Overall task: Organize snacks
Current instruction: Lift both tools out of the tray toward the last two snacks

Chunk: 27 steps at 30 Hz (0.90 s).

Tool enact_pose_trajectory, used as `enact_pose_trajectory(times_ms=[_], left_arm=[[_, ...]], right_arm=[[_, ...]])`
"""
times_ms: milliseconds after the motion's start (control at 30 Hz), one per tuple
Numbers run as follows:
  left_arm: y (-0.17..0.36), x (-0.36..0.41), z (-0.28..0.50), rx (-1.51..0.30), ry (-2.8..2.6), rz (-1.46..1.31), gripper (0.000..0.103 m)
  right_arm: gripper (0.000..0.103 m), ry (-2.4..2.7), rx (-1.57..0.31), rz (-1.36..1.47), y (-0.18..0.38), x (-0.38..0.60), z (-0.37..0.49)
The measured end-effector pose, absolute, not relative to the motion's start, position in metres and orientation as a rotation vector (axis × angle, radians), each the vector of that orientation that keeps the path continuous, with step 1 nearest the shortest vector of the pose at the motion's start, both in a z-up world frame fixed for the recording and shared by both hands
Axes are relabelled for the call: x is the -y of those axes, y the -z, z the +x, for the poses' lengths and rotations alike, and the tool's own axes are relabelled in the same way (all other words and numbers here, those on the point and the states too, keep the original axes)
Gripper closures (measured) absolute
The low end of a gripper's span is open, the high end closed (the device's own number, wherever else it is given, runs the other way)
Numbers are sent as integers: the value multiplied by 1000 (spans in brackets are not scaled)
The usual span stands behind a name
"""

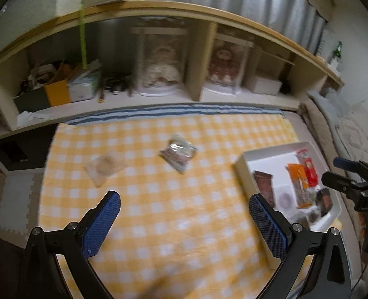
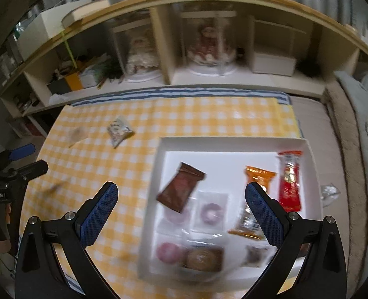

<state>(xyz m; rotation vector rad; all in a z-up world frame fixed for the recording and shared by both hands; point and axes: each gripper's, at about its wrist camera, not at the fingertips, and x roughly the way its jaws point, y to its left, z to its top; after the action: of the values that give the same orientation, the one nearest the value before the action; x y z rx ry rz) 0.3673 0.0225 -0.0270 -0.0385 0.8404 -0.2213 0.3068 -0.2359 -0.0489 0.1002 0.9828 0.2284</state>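
Observation:
A white tray (image 2: 233, 144) lies on the yellow checked cloth (image 1: 174, 219) and holds several wrapped snacks: a brown packet (image 2: 180, 186), an orange packet (image 2: 258, 177), a red packet (image 2: 289, 182) and clear-wrapped round sweets (image 2: 210, 211). Two snacks lie loose on the cloth: a clear packet with brown contents (image 1: 179, 153) and a pale round one (image 1: 103, 167). My left gripper (image 1: 185, 199) hovers open over the cloth, short of both loose packets. Above the tray's near half, my right gripper (image 2: 181, 189) is open and holds nothing. The same tray (image 1: 263, 153) appears at the right of the left wrist view.
A wooden shelf unit (image 1: 191, 57) runs along the far edge, holding two dolls in clear cases (image 2: 208, 47), boxes and clutter. A beige blanket (image 2: 353, 149) lies to the right of the tray. A crumpled clear wrapper (image 2: 329, 191) sits just outside the tray's right wall.

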Motion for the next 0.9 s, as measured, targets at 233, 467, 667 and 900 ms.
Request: enact_pose_trajectory(times_ms=[233,467,667,900], left_arm=[[23,-83,377,-804,161,-60,0],[32,-118,400,-793,121,-19,0],[57,-125,439,-823,137,8,0],[105,-128,493,-870,212,6,0]], right_arm=[[0,-275,-976,72,52,186,327],[0,-308,-969,130,64,142,353],[0,-309,-994,276,89,108,389],[0,-234,-1072,580,131,96,439]])
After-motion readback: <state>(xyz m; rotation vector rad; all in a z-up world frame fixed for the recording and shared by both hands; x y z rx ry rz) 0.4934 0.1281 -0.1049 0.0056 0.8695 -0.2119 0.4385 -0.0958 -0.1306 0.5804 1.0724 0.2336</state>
